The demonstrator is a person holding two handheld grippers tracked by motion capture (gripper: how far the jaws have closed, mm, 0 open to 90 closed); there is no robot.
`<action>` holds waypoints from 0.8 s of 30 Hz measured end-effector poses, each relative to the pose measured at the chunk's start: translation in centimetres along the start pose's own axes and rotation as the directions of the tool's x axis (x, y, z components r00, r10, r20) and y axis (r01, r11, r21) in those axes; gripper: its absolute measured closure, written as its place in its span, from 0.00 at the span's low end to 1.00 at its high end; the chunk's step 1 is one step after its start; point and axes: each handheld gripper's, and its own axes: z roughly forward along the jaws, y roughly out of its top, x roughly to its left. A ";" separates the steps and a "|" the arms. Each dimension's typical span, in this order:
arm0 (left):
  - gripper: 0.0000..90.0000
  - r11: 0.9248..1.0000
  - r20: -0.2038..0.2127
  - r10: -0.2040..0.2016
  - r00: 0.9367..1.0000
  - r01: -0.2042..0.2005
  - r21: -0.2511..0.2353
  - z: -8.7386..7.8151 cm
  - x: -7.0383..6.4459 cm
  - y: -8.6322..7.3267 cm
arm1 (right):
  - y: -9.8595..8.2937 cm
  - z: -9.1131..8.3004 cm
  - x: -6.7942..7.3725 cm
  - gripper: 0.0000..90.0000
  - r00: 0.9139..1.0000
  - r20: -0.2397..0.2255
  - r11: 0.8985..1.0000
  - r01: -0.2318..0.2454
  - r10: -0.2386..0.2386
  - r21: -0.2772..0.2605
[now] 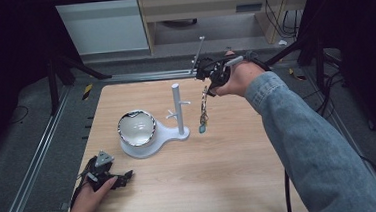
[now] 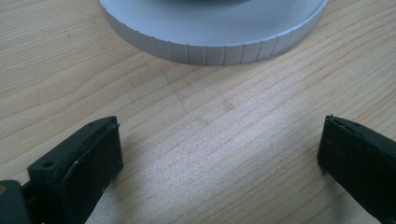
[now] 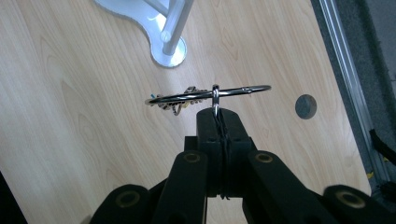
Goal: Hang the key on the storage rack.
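A white stand with a post and short pegs rises from a white base at the table's middle. A shiny bowl sits on that base. My right gripper is held above the table to the right of the post, shut on a metal ring with small charms that hangs down from it. In the right gripper view the ring lies across the closed gripper tip, with the stand's foot beyond. My left gripper rests on the table at the near left, open, facing the base's ribbed edge.
The wooden table has a small round hole near its right edge. Metal rails run along the left side, and cabinets stand behind the table. A denim sleeve crosses the right half.
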 end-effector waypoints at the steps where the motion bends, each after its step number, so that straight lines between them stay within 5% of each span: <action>1: 0.00 1.000 0.000 0.000 1.000 0.000 0.000 0.0 0.0 0.0 | 0.2 -0.1 0.0 0.99 1.000 0.002 1.000 0.006 -0.006 -0.001; 24: 0.00 1.000 0.003 0.002 1.000 -0.002 0.000 0.0 0.0 0.0 | 4.0 0.6 0.7 0.99 0.999 -0.014 0.999 0.051 -0.051 0.011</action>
